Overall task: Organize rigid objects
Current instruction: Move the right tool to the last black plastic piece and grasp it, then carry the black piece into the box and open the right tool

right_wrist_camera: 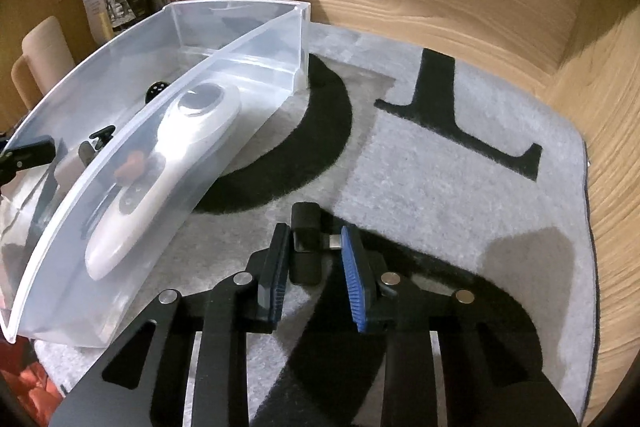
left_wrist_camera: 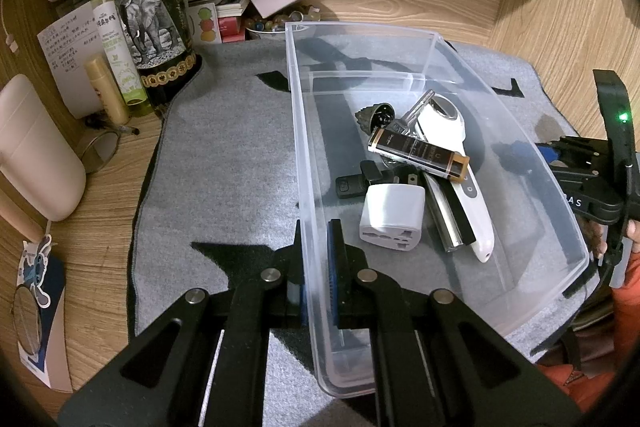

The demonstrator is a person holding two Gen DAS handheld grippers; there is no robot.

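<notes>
A clear plastic bin (left_wrist_camera: 432, 35) sits on a grey mat. It holds a white plug adapter (left_wrist_camera: 390, 215), a white handheld device (left_wrist_camera: 460, 163), a brown-and-black lighter (left_wrist_camera: 416, 149), keys and other small items. My left gripper (left_wrist_camera: 316, 231) is shut on the bin's near wall. The bin also shows in the right wrist view (right_wrist_camera: 224, 55). My right gripper (right_wrist_camera: 314, 239) is beside the bin, its jaws around a small black USB adapter (right_wrist_camera: 306, 243) over the mat, with gaps showing at both pads.
A dark wine bottle (left_wrist_camera: 150, 7), a green spray bottle (left_wrist_camera: 114, 39), a tube, papers and a bowl of beads (left_wrist_camera: 276, 23) crowd the wooden desk at the back left. A pink container (left_wrist_camera: 36, 151) stands at left. The grey mat (right_wrist_camera: 460, 187) has black letters.
</notes>
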